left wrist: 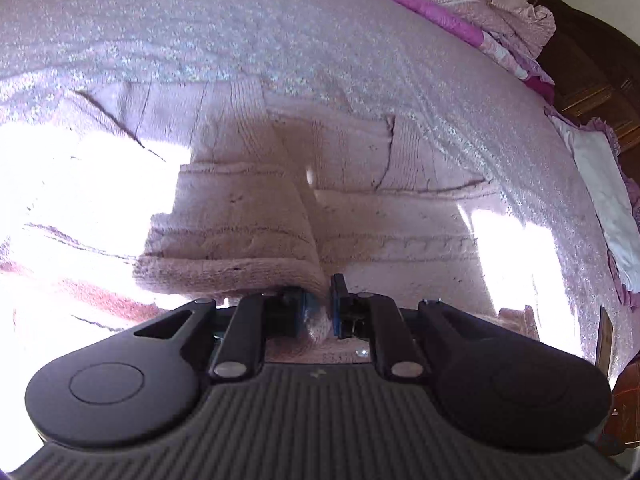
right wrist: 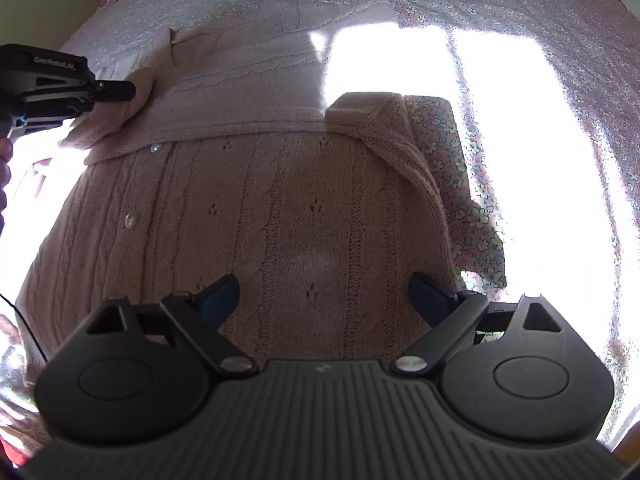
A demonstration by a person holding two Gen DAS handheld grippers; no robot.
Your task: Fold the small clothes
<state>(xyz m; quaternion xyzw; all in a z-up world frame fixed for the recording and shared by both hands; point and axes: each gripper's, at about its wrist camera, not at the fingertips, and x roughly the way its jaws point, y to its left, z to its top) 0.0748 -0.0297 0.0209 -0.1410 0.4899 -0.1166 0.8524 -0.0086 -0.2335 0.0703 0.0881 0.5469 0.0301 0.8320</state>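
Note:
A pale pink cable-knit cardigan point(right wrist: 280, 208) with small clear buttons lies spread on the bed. In the left wrist view my left gripper point(left wrist: 320, 312) is shut on a fold of the cardigan point(left wrist: 248, 240), and the knit hangs from its pads in a lifted flap. From the right wrist view the left gripper point(right wrist: 134, 90) shows at the far left, pinching the cardigan's edge. My right gripper point(right wrist: 320, 296) hovers open just above the knit's body, with nothing between its fingers. One corner of the cardigan point(right wrist: 384, 120) is turned over near a floral cloth.
The bed carries a pink floral sheet point(left wrist: 280, 40). Rumpled pink bedding point(left wrist: 500, 4) and a white pillow point(left wrist: 600, 192) lie along its right side, beside dark wooden furniture point(left wrist: 592, 64). Bright sunlight patches point(right wrist: 500, 120) wash out parts of the sheet. A hand point(right wrist: 4, 168) shows at the left edge.

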